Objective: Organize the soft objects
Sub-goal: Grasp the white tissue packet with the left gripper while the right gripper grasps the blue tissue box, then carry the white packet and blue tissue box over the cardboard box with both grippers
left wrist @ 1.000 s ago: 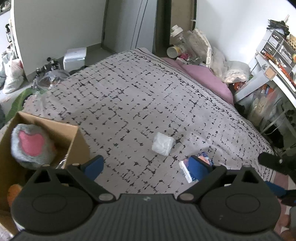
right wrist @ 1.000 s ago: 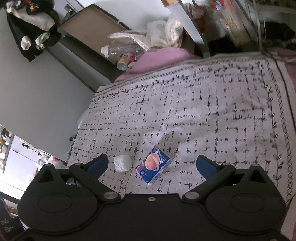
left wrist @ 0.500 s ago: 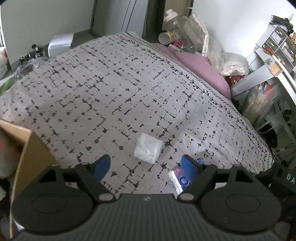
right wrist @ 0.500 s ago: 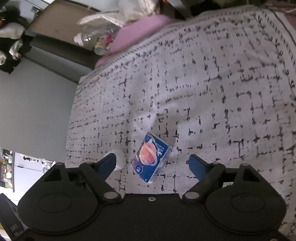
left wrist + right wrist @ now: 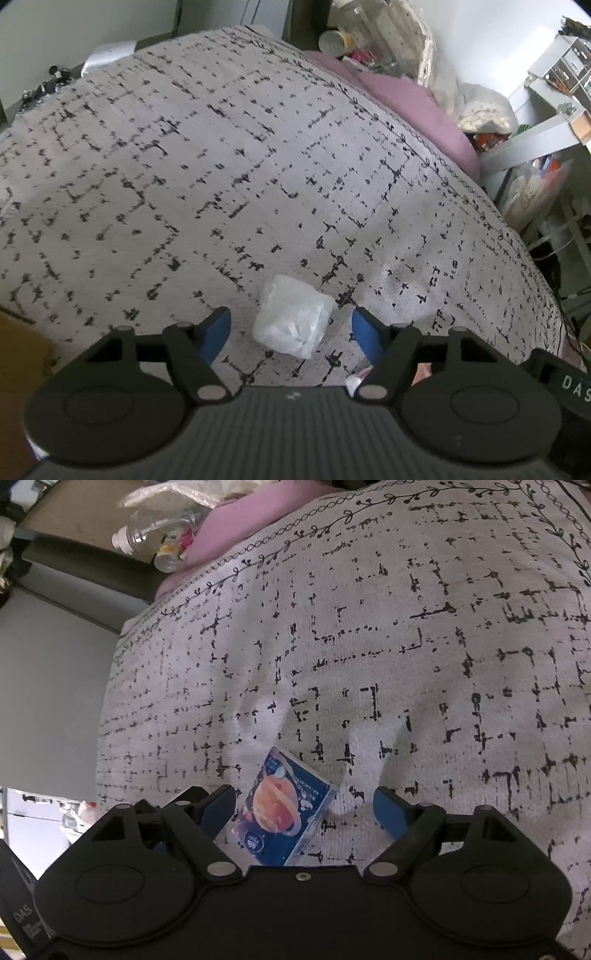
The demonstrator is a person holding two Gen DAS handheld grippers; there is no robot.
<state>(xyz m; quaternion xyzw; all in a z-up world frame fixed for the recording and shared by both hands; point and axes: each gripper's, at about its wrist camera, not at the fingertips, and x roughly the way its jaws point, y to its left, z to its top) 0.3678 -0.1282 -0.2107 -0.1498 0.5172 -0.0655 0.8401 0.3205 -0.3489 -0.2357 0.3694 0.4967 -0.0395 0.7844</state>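
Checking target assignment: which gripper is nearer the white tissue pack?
Left. The left gripper straddles the white tissue pack, jaws closing, pads not touching. The right gripper is over the blue planet-print pack beside it.

One white plastic-wrapped bundle (image 5: 291, 320) – one blue tissue pack (image 5: 283, 806).

The bedspread (image 5: 229, 177) is a woven cloth, rough and matt, pale with a broken black print. On it lies a small white bundle (image 5: 293, 319) wrapped in thin, crinkled, faintly shiny plastic film. The blue packet (image 5: 282, 808) is glossy printed plastic wrap. Each hand-held gripper, left (image 5: 291, 332) and right (image 5: 304, 810), is matt black plastic with a ribbed grip, small metal pins at the joints and smooth blue pads (image 5: 364, 332). The pillow (image 5: 413, 99) beyond is soft mauve cloth. A clear plastic bottle (image 5: 155, 535) lies near it.
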